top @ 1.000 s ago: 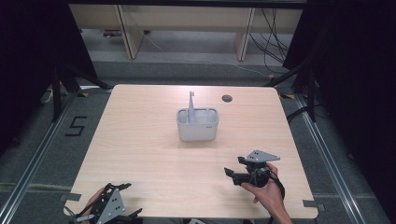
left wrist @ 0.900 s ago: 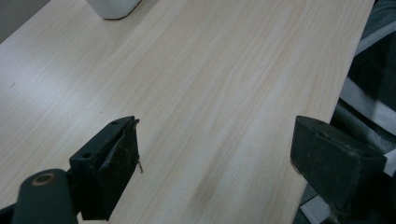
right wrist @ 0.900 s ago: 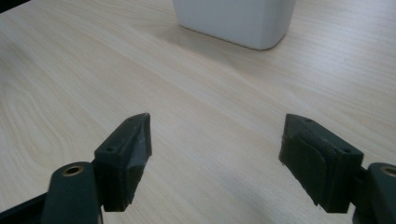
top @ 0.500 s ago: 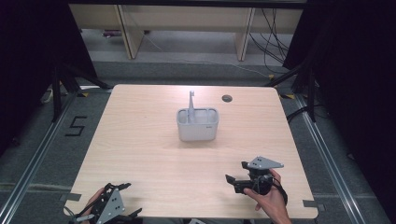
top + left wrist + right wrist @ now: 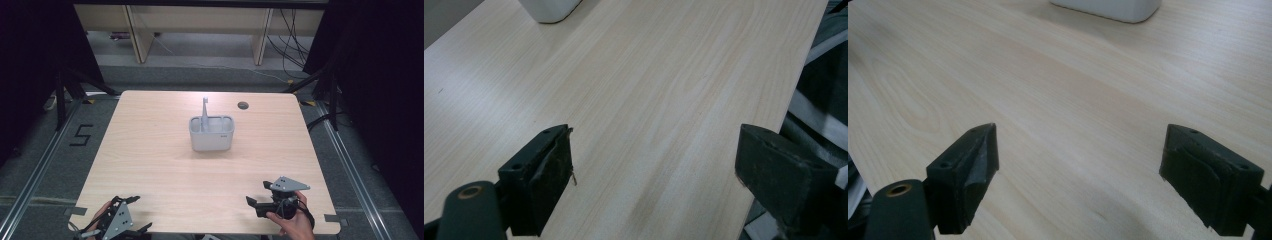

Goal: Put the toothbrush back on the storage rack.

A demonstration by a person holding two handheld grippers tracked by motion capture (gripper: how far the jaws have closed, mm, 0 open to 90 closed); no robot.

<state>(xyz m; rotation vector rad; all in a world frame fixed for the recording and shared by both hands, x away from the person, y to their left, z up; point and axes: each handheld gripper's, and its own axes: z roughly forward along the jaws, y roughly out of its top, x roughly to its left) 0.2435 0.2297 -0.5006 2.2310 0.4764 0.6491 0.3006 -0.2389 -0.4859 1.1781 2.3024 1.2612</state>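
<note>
One black figure "5" is marked on the grey floor left of the pale wooden table. Left gripper and right gripper are held wide apart, empty, at the near edge. A white plastic caddy with an upright grey handle is seen mid-table.

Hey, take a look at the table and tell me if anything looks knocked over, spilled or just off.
Nothing stands out. The white caddy sits upright near the middle of the table, with a grey utensil standing in it. No spill or damage shows. Both the left gripper and the right gripper are open above bare wood near the front edge.
</note>
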